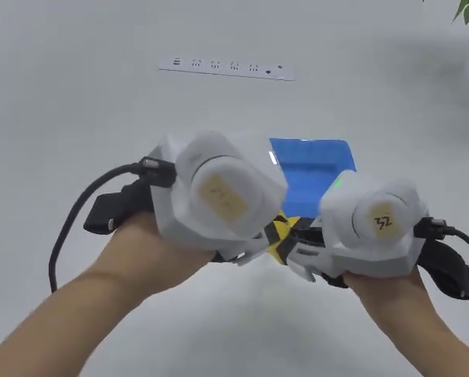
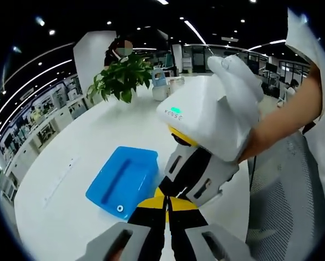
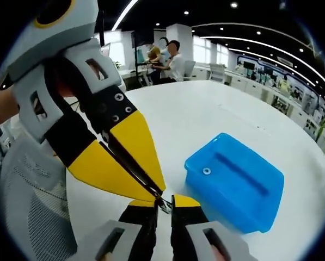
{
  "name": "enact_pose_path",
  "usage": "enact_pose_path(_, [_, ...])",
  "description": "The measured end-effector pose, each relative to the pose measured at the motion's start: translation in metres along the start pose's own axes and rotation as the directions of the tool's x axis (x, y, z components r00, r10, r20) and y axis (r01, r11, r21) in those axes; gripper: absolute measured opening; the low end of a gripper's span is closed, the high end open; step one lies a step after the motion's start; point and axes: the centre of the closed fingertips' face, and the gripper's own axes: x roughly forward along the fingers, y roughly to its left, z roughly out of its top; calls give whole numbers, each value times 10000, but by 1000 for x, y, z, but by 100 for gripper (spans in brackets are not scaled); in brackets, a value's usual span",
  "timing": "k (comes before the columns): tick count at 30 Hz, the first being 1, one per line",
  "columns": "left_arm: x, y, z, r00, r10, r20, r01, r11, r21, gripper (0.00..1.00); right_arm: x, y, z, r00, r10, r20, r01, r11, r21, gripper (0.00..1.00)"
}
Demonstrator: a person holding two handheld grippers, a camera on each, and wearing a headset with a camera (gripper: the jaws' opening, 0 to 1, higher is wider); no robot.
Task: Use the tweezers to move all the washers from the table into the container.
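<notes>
Left hand-held gripper (image 3: 158, 191) and right hand-held gripper (image 3: 163, 205) tip to tip above the white desk (image 3: 206, 114).
Left clenched on thin dark tweezers (image 3: 130, 166); right nearly closed at their tip (cannot tell if gripping); small silver washer (image 3: 206, 171) lies atop the blue rectangular plastic container (image 3: 244, 190), centre right.

"32" in dark digits on a round yellow sticker (image 1: 383, 223) atop the right gripper (image 1: 295, 247), seen from the head view. On the left gripper (image 1: 277, 234), a second yellow sticker (image 1: 221, 196), too blurred to read. No other legible text.
</notes>
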Motion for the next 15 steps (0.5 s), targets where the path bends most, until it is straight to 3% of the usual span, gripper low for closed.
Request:
enact_pose_path(5, [-2,-3,1,9999,-76,-109,77,9999,149,0,-3,3,-1,9999,-29,-110,27,9998,-191,3])
enact_pose_path(15, [-18,-13,12,9999,1,126,-4,9997,238,0,-19,12,8,9997,-136,-184,117,9951,-981,3])
